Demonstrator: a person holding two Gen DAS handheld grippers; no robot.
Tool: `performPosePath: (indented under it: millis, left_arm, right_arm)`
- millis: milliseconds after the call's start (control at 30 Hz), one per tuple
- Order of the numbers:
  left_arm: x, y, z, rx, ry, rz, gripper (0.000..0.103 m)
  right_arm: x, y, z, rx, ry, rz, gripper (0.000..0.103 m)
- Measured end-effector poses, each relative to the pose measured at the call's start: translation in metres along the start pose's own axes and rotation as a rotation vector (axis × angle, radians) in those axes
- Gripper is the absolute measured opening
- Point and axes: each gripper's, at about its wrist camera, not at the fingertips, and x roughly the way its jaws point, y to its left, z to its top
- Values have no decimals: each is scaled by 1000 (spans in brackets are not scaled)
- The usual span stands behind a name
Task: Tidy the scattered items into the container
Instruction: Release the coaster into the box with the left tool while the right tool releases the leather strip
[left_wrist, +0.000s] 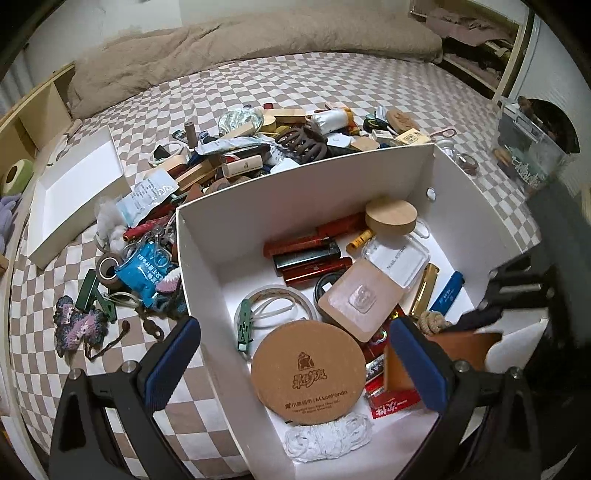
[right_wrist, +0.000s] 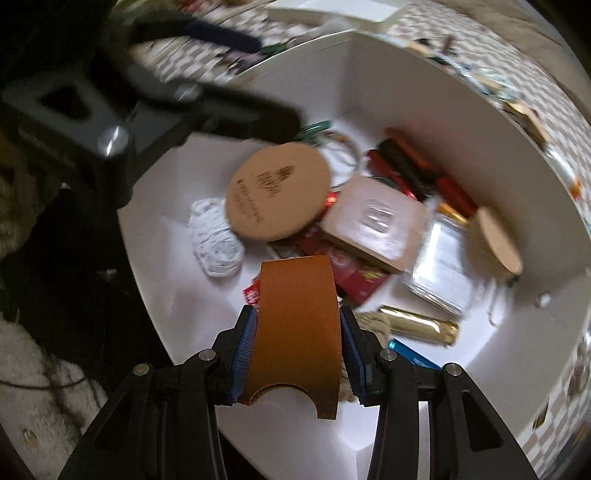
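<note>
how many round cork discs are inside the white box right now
2. A flat printed cork coaster lies near the front of the white box, partly over the white lace. A thicker cork lid sits by the back wall. Others may be hidden under the clutter.

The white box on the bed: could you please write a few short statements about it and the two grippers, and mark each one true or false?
1. The right gripper is shut on a brown leather piece above the white box. True.
2. The left gripper holds the round cork coaster. False: its jaws are open and empty; the coaster lies in the box.
3. The box is empty. False: it holds the coaster, red tubes, a gold tube and more.
4. A pile of small items lies on the checked bedsheet beyond the box. True.
5. A white lid lies on the bed beside the pile. True.
</note>
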Motion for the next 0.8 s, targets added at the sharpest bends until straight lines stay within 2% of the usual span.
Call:
performPosePath:
  millis: [233,300,367,433,800]
  left_arm:
    - [3,4,-4,12,10,0,103]
    - [4,6,-7,12,18,-5,103]
    - [4,6,-9,19,18,-3,103]
    - [5,7,-11,22,19,-4,103]
    - [5,6,-9,27,17,0,103]
  right_arm:
    - [14,6,19,-73,24,13,44]
    - [18,1,18,-68,35,16,47]
    - [19,-6,16,-50,30,-13,72]
    - [17,-15,13,-33,15,-47,77]
    - [14,-31,-9,-27,40,-118,78]
